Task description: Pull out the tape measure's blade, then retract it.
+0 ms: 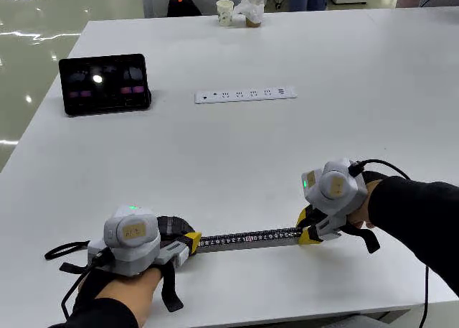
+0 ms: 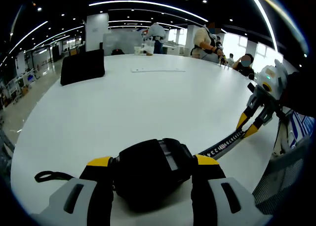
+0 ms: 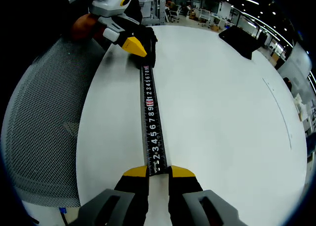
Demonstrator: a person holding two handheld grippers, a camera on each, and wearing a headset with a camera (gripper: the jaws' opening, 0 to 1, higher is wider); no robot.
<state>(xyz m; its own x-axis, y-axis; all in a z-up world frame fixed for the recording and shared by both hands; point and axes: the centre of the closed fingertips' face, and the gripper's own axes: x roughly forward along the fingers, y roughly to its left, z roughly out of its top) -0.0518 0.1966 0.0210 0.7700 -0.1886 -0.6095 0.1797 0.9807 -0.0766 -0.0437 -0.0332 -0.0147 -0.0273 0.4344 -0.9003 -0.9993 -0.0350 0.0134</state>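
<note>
A black tape measure case [image 2: 153, 169] lies on the white table, clamped between the yellow-tipped jaws of my left gripper [image 2: 154, 161]. In the head view the case [image 1: 174, 229] sits at the front left, with the left gripper [image 1: 188, 243] shut on it. Its dark blade [image 1: 247, 237] with white numbers runs flat to the right across the table. My right gripper [image 1: 307, 227] is shut on the blade's end. The right gripper view has the blade [image 3: 150, 122] stretching away from my right gripper [image 3: 158, 172] to the case [image 3: 146, 44].
A black tablet [image 1: 105, 82] stands at the back left and a white power strip [image 1: 246, 95] lies mid-table. Two cups [image 1: 240, 8] sit at the far edge. The table's front edge runs just below both grippers. People stand beyond the table [image 2: 123, 102].
</note>
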